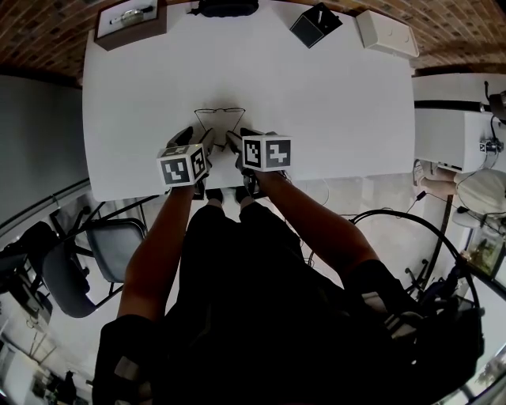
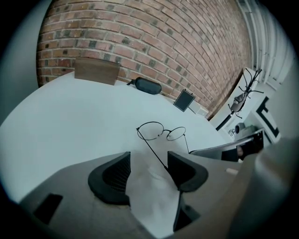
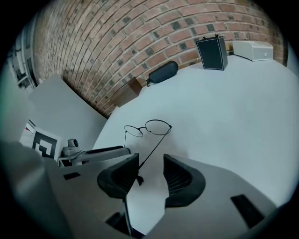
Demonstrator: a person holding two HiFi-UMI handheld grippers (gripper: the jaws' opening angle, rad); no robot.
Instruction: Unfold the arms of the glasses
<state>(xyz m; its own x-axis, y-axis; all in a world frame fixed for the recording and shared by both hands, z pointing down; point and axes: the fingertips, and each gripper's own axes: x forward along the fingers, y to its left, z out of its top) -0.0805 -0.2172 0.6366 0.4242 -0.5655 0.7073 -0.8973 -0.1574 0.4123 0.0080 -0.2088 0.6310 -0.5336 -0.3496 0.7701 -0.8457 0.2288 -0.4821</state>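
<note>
Thin wire-rimmed round glasses (image 1: 219,112) lie on the white table (image 1: 332,87) with both arms spread toward me. My left gripper (image 1: 202,139) stands open at the end of the left arm. In the left gripper view the glasses (image 2: 161,131) send that arm down between the jaws of my left gripper (image 2: 149,169), close along the right jaw. My right gripper (image 1: 237,141) is open too. In the right gripper view the other arm of the glasses (image 3: 148,127) ends between the jaws of my right gripper (image 3: 150,170), near the left one.
Along the table's far edge stand a brown box (image 1: 130,22), a black glasses case (image 1: 228,8), a small black box (image 1: 315,24) and a white box (image 1: 387,33). A chair (image 1: 103,253) stands below the near left edge.
</note>
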